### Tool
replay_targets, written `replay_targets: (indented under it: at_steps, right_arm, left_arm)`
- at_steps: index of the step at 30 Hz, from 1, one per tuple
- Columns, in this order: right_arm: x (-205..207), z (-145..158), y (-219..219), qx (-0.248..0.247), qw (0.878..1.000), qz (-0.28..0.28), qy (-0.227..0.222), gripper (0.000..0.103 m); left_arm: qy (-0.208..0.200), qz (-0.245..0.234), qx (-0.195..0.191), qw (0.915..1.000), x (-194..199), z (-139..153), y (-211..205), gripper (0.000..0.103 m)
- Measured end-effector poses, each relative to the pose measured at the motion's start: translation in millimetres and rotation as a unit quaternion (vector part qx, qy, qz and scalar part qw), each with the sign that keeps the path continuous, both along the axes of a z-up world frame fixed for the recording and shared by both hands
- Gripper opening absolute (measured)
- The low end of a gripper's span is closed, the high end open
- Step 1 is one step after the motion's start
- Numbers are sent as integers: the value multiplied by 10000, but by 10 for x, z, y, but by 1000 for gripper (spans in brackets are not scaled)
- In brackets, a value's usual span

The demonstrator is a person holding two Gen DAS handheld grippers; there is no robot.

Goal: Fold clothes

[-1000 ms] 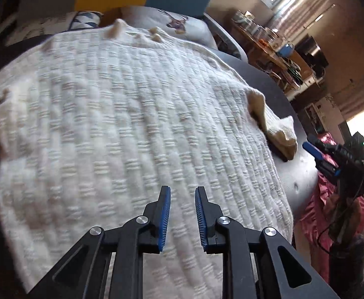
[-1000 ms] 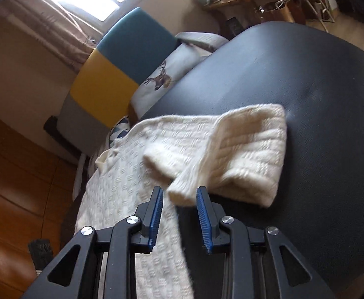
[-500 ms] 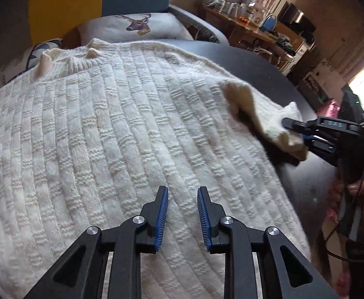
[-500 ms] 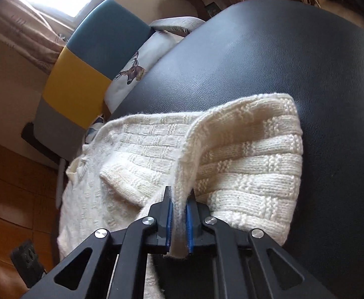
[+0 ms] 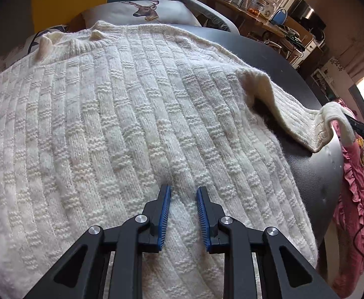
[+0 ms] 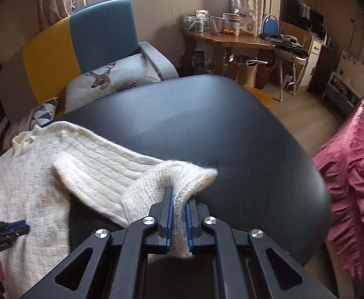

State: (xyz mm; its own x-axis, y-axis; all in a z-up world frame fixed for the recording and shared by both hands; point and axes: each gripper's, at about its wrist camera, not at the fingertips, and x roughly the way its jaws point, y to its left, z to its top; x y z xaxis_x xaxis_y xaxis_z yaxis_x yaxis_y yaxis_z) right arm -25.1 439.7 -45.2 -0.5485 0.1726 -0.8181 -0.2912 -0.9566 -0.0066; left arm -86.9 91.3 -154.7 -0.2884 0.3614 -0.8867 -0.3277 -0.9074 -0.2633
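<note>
My right gripper (image 6: 178,199) pinches the sweater (image 5: 132,124) sleeve cuff (image 6: 172,177), left gripper (image 5: 182,194) slightly parted and empty; no fold made yet.

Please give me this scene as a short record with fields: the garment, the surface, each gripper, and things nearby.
garment: cream chunky-knit sweater, body spread flat
sleeve: cuff end of sleeve lifted off the surface
surface: black padded leather-like table
right gripper: shut on the sleeve cuff
left gripper: jaws apart, tips on the sweater body, nothing pinched
nearby: white deer-print cushion beyond the collar; pink ruffled fabric beside the table
</note>
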Motion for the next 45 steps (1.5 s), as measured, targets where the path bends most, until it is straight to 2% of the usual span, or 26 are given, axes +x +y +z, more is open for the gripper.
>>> replay_targets:
  at_steps: [3, 7, 11, 13, 15, 18, 20, 23, 26, 29, 31, 33, 39, 43, 45]
  right_arm:
    - [109, -102, 315, 348, 9985, -264, -331, 7]
    - [254, -392, 652, 555, 9937, -504, -828, 8]
    - [375, -655, 872, 425, 9912, -651, -1072, 7]
    - [403, -715, 934, 322, 9918, -680, -1030, 8]
    - [399, -721, 1035, -45, 9938, -696, -871, 11]
    - [416, -557, 1176, -310, 9941, -858, -588, 16]
    - [493, -323, 1138, -189, 9958, -869, -211, 24]
    - [585, -146, 921, -405, 9978, -511, 124, 24]
    - [568, -290, 672, -621, 9978, -225, -60, 24]
    - [509, -507, 496, -632, 9973, -136, -338, 24]
    - [458, -626, 446, -591, 9970, -154, -477, 24]
    - [446, -715, 408, -582, 9964, -209, -572, 24]
    - [413, -879, 476, -577, 9951, -386, -706, 24]
    - [360, -960, 540, -570, 9949, -430, -706, 24]
    - [328, -974, 576, -581, 9948, -464, -700, 24]
  left_arm:
    - [-22, -5, 7, 10000, 9, -4, -3, 24]
    - [-75, -23, 40, 10000, -15, -8, -18, 24]
    - [-123, -38, 23, 9999, -33, -7, -18, 24]
    - [-117, -50, -25, 9999, -30, 1, -9, 24]
    - [-108, -75, -92, 9999, -26, 11, 6, 24]
    - [-231, -274, -235, 9991, -59, 96, 57, 24]
    - [-194, -453, -40, 9988, -153, 284, 53, 24]
    - [90, -517, 347, 9980, -406, 658, 12, 24]
    - [290, -662, 564, 9958, -751, 927, 109, 24]
    - [320, -1175, 509, 9913, -1049, 1007, 434, 24]
    - [234, -1501, 351, 9878, -1227, 964, 684, 24]
    - [-94, -1682, 329, 9852, -1410, 853, 901, 24]
    - [-921, -1677, 161, 9814, -1820, 433, 1322, 24]
    - [-1019, -1566, -294, 9820, -1972, 136, 1524, 23]
    - [-913, -1411, -429, 9848, -1988, 31, 1553, 20]
